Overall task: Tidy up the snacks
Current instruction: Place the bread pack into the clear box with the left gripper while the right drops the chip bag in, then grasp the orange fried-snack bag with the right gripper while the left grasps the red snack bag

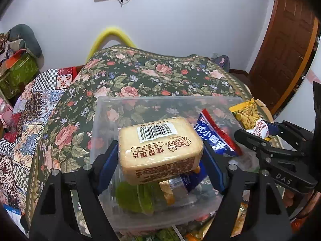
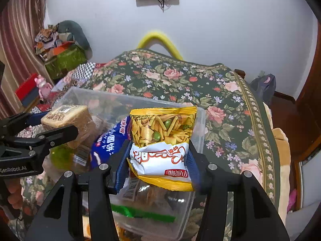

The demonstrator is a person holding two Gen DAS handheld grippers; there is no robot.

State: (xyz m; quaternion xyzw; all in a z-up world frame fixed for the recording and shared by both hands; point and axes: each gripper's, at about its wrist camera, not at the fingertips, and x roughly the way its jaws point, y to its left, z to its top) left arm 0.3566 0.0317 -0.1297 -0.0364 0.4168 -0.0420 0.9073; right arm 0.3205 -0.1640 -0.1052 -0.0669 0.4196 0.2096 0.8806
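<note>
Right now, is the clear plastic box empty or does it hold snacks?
It holds snacks: through the clear box a blue packet and green wrappers show inside.

The left gripper (image 1: 160,156) squeezes a tan, block-shaped pack of toasted bread slices (image 1: 159,150) between its blue pads (image 1: 107,164). The pack hangs over a clear plastic box (image 1: 160,102) on a flowery dark green cloth (image 1: 140,70). A blue and red snack bag (image 1: 216,134) leans inside. At the right, the right gripper (image 1: 258,134) holds a yellow and white snack bag (image 1: 248,118).
</note>
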